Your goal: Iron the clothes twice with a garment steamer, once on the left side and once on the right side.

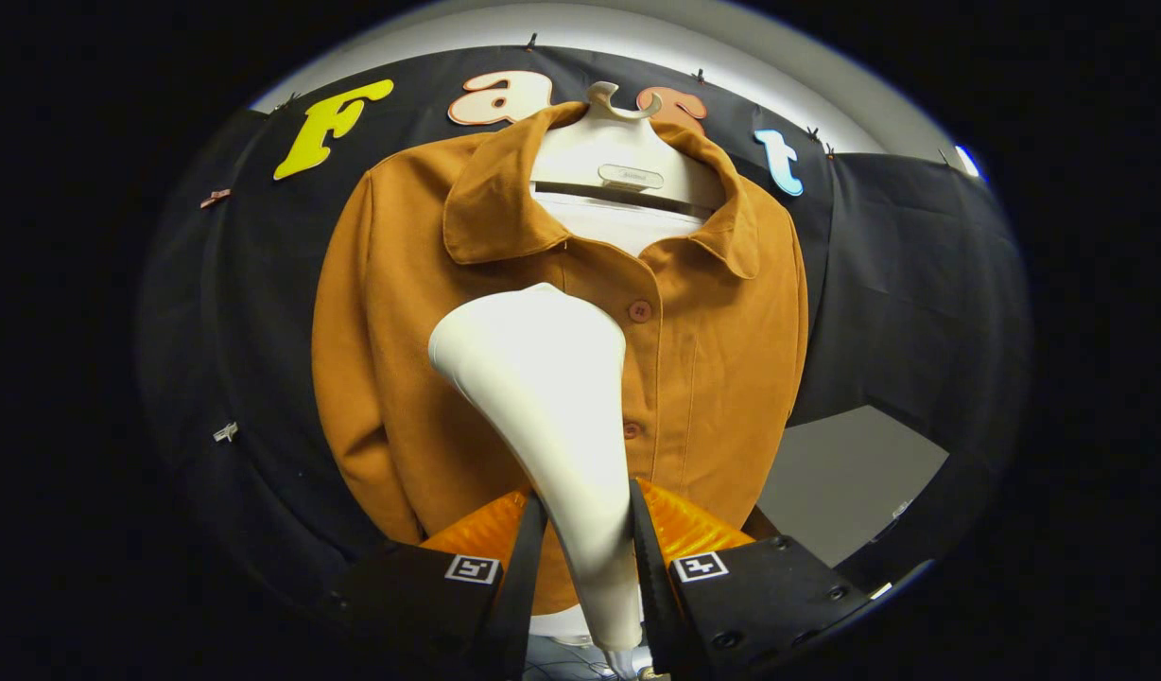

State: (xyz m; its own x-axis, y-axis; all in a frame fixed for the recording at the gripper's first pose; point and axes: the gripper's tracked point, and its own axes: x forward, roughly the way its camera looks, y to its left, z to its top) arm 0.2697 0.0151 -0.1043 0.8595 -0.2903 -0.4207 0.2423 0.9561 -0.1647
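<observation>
A brown-orange buttoned jacket (722,378) hangs on a white hanger (623,151) against the black cloth wall, with a white garment under its collar. My gripper (585,558) is shut on the white garment steamer (543,378), both fingers pressing its handle. The steamer's wide head points up and forward. It stands in front of the jacket's chest, a little left of the button line. I cannot tell whether the head touches the fabric. The steamer hides part of the jacket's middle.
Black cloth (921,284) covers the wall behind and to both sides of the jacket. A grey surface (845,473) shows low to the right of the jacket. A white wall strip (637,28) runs above the cloth.
</observation>
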